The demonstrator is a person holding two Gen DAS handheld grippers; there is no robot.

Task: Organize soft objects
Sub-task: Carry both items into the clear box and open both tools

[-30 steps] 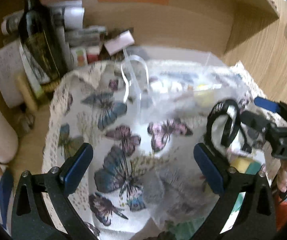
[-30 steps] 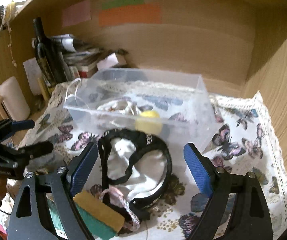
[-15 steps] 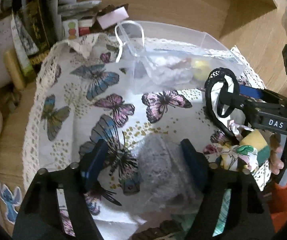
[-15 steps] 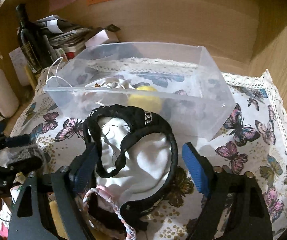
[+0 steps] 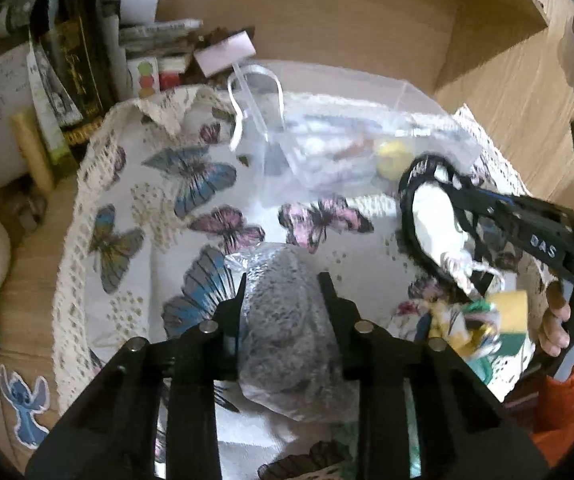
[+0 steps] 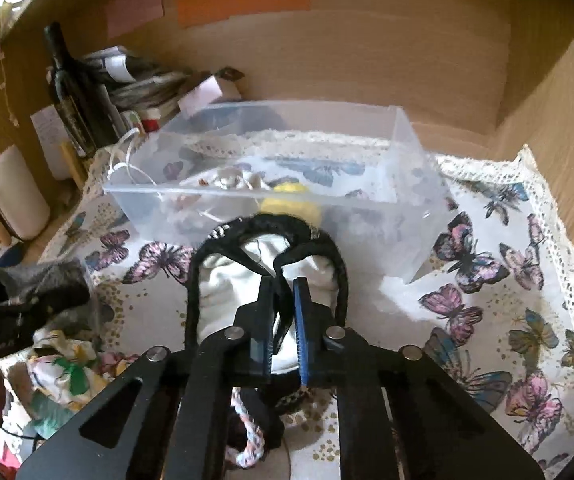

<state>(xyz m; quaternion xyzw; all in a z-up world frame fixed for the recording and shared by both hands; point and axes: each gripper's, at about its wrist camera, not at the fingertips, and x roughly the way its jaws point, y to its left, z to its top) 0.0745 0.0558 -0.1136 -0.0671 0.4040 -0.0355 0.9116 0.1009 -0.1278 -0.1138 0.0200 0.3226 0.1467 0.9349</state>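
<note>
Grey fuzzy bundle (image 5: 283,320) pinched between left gripper (image 5: 283,284) jaws, black headband (image 6: 271,240) pinched in right gripper (image 6: 285,284) jaws

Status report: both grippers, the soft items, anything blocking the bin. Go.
Left gripper shut on grey fuzzy bagged bundle. Right gripper shut on black-trimmed white cloth. Clear plastic bin open-topped ahead, nothing blocking.
</note>
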